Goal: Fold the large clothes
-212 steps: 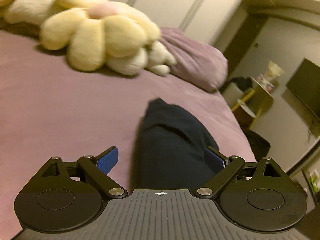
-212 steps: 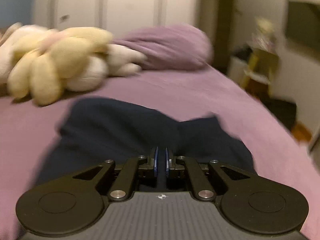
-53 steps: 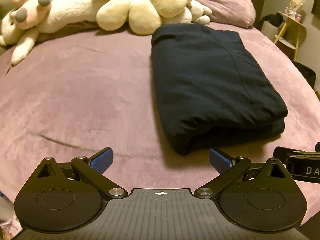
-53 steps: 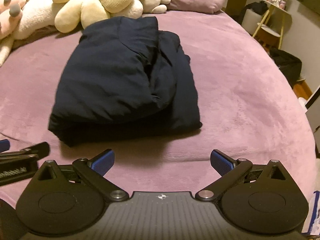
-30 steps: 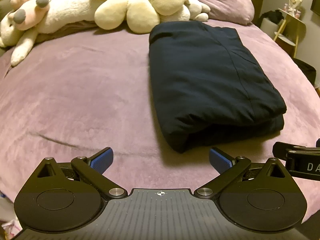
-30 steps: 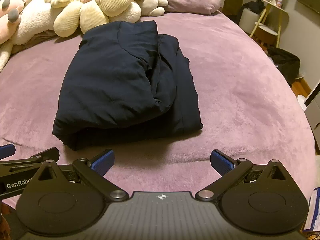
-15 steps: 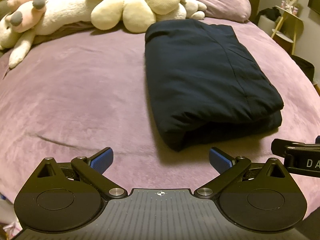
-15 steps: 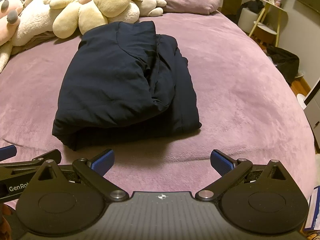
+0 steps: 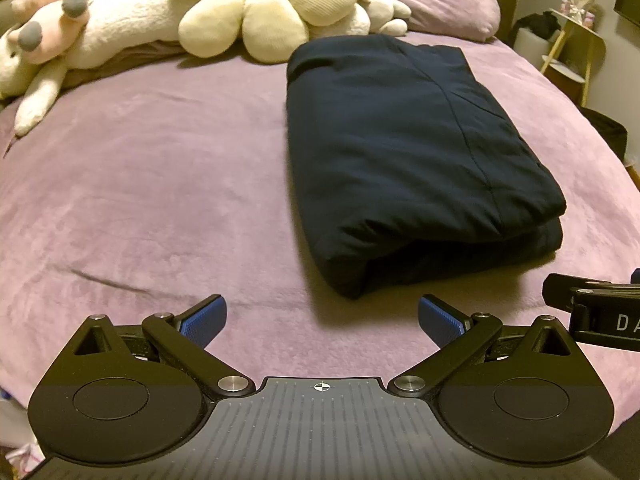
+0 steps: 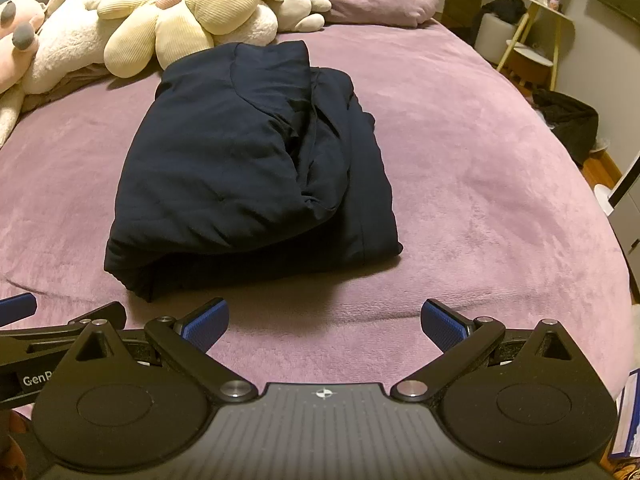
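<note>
Since the dark garment (image 9: pixel 404 152) already lay folded in a thick stack mid-bed (image 9: pixel 160 184), near the plush toys (image 10: pixel 176 24), I held my left gripper (image 9: pixel 320 316) and right gripper (image 10: pixel 324 320) just short of it, jaws spread and empty; its rumpled right layers perhaps wanted tidying

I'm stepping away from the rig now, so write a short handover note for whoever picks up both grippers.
Left gripper: open, empty, held low over the purple plush bedspread, short of the garment.
Right gripper: open, empty, alongside it.
Dark navy folded garment: lies mid-bed as a compact rectangle, its far end near the cream flower-shaped plush cushion.
Done: folding looks finished.
Left: top layer sits bunched along the right side; perhaps smooth that, otherwise nothing obvious.
</note>
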The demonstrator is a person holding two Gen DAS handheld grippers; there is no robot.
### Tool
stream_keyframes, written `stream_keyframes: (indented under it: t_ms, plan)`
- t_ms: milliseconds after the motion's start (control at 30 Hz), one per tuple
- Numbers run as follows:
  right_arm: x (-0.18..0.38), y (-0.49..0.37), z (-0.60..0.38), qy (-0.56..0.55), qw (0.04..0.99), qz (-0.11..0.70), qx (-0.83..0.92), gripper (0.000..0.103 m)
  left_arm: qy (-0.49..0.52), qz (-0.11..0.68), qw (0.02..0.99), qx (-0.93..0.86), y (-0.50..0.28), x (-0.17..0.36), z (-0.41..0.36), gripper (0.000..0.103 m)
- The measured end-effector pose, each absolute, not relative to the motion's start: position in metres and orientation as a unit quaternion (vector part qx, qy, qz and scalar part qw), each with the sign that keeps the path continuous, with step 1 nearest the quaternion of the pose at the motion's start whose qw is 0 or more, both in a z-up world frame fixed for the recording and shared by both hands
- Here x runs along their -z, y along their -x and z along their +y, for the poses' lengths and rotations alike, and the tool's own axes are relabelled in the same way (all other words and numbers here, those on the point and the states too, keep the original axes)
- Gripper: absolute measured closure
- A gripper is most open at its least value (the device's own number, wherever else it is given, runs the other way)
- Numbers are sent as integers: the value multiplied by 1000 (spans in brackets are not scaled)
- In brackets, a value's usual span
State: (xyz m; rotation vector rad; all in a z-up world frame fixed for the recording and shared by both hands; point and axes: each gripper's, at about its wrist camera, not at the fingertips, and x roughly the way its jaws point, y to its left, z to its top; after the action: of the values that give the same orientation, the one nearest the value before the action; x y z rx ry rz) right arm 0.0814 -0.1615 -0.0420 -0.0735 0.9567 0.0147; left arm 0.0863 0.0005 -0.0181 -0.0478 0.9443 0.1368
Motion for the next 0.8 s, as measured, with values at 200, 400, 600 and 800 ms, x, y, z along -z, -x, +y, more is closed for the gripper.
stream_keyframes:
  t_ms: [200,400,600,800]
  plan:
    - [41,-80,-161,35,888,459,-9,1,24,455,888,-67,-87,19,0,0]
    - [40,-80,-161,33,888,459,-8,1,23,454,888,-65,-86,19,-2,0]
    - [39,-79,-161,33,888,458,-7,1,22,455,888,-65,-86,18,-1,0]
    - [39,-79,-161,32,888,458,-7,1,17,454,888,-67,-86,18,-3,0]
